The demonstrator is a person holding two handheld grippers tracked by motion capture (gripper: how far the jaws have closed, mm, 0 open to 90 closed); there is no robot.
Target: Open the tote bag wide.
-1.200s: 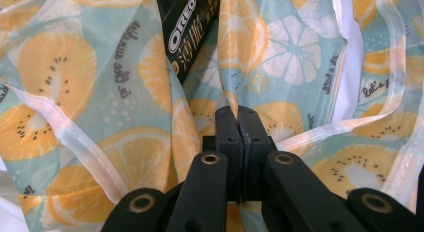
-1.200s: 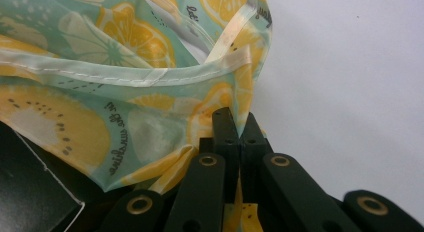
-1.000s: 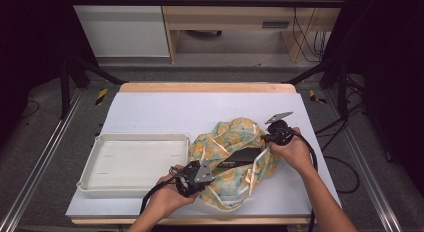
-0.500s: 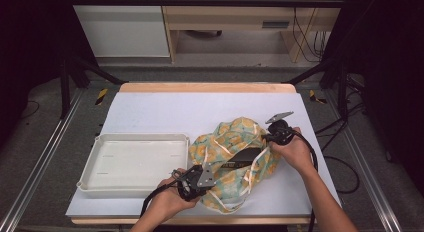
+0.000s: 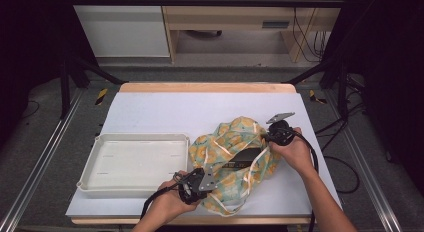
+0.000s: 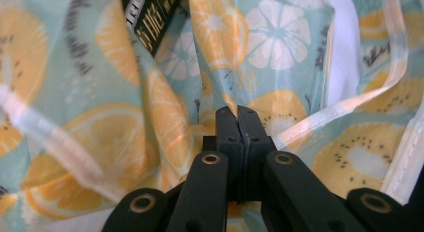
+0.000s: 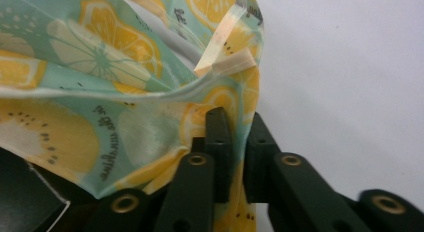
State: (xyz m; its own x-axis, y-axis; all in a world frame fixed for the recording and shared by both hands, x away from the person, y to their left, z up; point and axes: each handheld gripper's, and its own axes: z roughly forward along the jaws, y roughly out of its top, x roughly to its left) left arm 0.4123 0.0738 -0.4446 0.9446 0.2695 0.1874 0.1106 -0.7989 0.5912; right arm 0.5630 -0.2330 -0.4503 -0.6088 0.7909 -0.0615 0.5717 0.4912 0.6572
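Observation:
A teal bag (image 5: 232, 142) printed with orange and lemon slices lies crumpled on the white table, right of centre. A black packet (image 5: 244, 158) with gold lettering (image 6: 150, 17) shows in its mouth. My left gripper (image 5: 214, 182) is at the bag's near edge, shut on a fold of the fabric (image 6: 125, 132), as the left gripper view (image 6: 235, 112) shows. My right gripper (image 5: 262, 146) is at the bag's far right edge. Its jaws (image 7: 235, 117) have just been opening and stand a little apart, with the bag's rim (image 7: 75, 92) loose between them.
A shallow white tray (image 5: 135, 138) sits to the left of the bag, close to my left hand. White ribbon handles (image 5: 235, 209) trail from the bag toward the table's front edge. Bare white tabletop (image 5: 200, 109) stretches behind the bag and tray.
My left hand has edged slightly toward the table's front with the bag's edge in it. The right hand has stayed where it was.

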